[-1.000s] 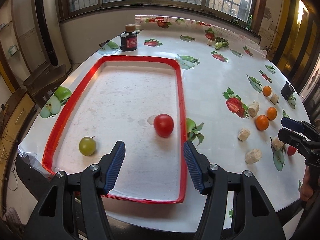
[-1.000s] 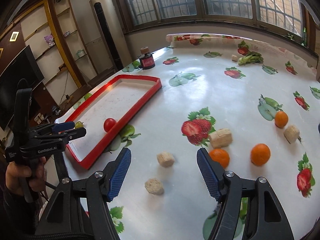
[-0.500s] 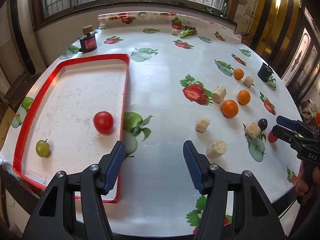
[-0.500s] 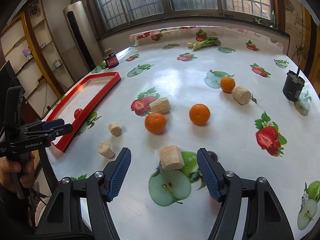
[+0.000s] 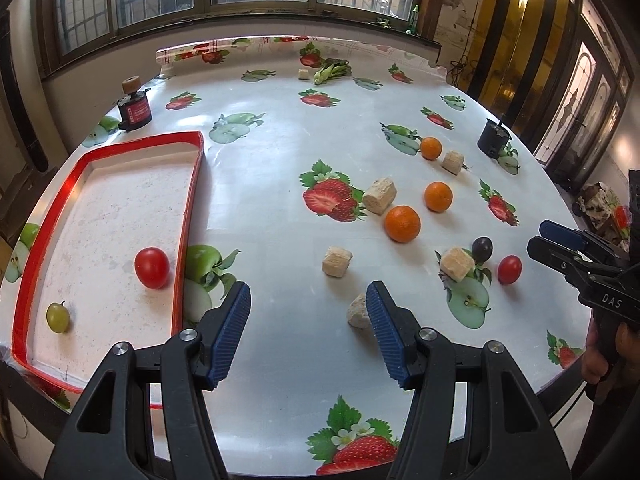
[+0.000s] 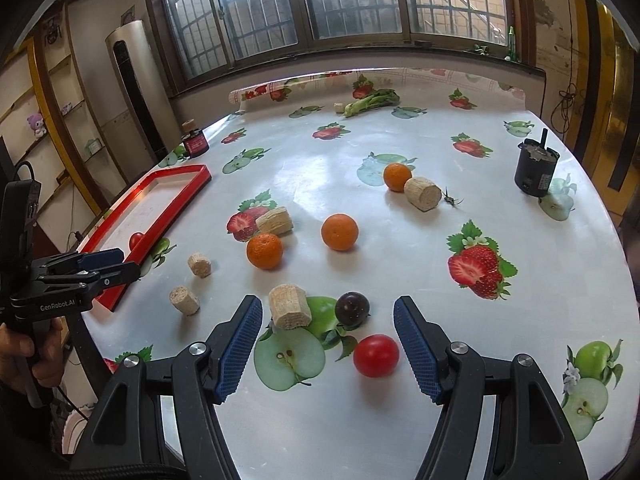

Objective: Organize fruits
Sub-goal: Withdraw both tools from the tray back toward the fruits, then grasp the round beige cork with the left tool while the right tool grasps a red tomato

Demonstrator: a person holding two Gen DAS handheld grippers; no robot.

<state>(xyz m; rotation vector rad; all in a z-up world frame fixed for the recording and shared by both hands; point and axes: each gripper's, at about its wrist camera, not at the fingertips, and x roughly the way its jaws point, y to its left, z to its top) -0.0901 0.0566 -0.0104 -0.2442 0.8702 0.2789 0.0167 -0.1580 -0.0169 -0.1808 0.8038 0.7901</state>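
A fruit-print tablecloth [image 5: 280, 152] covers the round table by the windows. My right gripper [image 6: 328, 344] hangs spread wide above a red cherry tomato [image 6: 376, 355] and dark grape [image 6: 352, 309]; my left gripper [image 5: 308, 328] gapes empty beside the red tray [image 5: 188, 216], which holds a tomato [image 5: 151, 267] and green grape [image 5: 57, 317].
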